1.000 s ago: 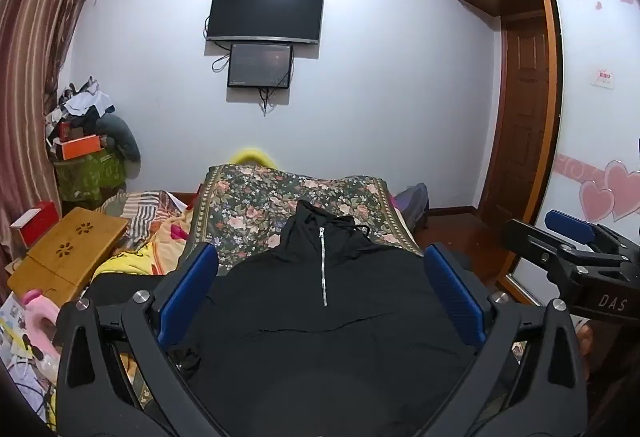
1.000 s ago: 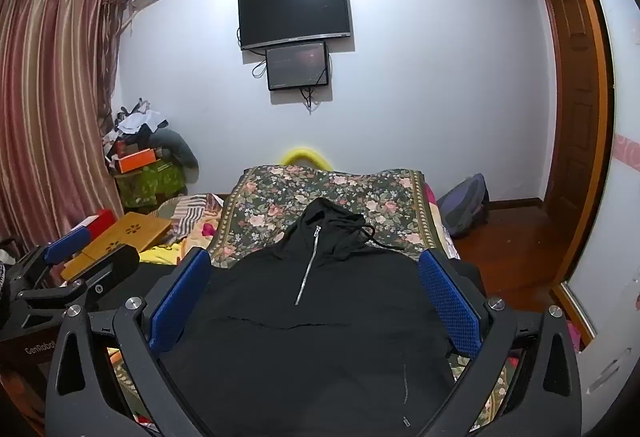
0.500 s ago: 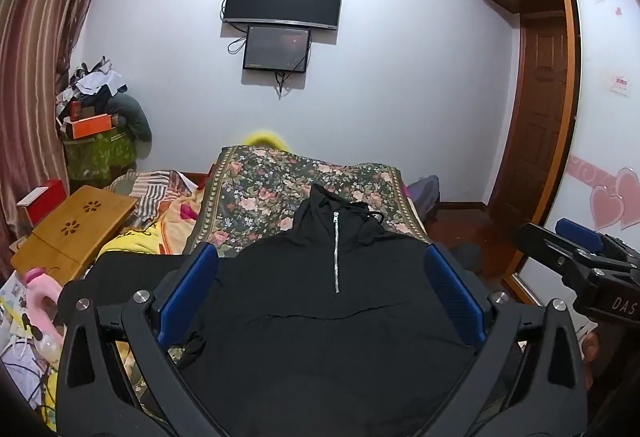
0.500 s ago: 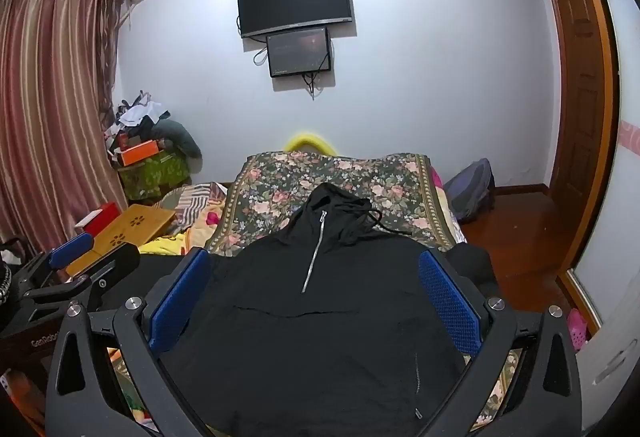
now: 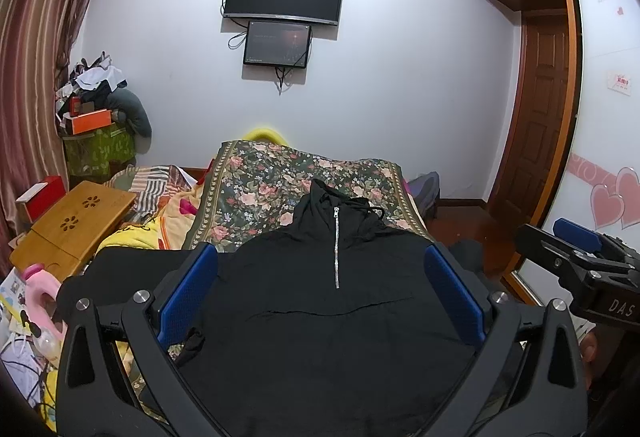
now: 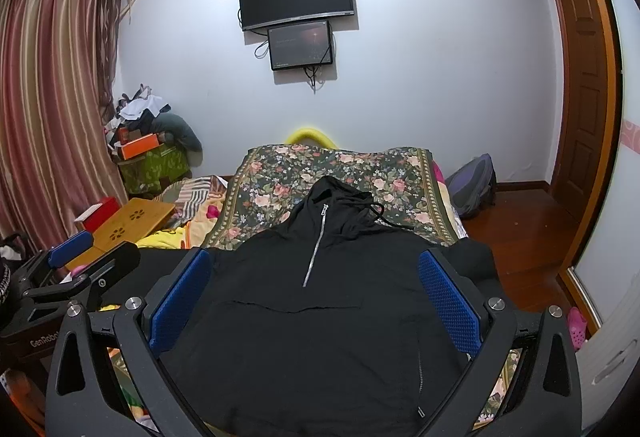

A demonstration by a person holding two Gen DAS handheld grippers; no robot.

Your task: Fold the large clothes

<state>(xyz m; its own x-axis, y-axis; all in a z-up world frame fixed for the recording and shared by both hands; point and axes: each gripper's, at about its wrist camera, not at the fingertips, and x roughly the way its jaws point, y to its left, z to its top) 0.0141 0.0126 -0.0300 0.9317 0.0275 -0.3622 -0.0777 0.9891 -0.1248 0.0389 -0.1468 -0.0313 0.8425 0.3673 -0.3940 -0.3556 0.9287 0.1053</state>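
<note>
A black hooded sweatshirt (image 5: 328, 301) with a short silver zip lies flat, front up, on the floral bed cover (image 5: 272, 193), hood toward the far wall. It also shows in the right wrist view (image 6: 312, 317). My left gripper (image 5: 320, 289) is open and empty, held above the garment's lower part. My right gripper (image 6: 314, 285) is open and empty, held above it too. The right gripper shows at the right edge of the left wrist view (image 5: 580, 257). The left gripper shows at the left edge of the right wrist view (image 6: 80, 261).
A wooden lap table (image 5: 76, 225) and bedding clutter lie left of the bed. A pile of boxes and clothes (image 5: 96, 117) stands in the far left corner. A backpack (image 6: 476, 189) sits on the wooden floor at the right, near the door (image 6: 588, 109).
Both cameras have tilted down and drawn slightly nearer, so the sweatshirt sits lower and fuller in view. Both grippers stay open; the garment has not moved.
</note>
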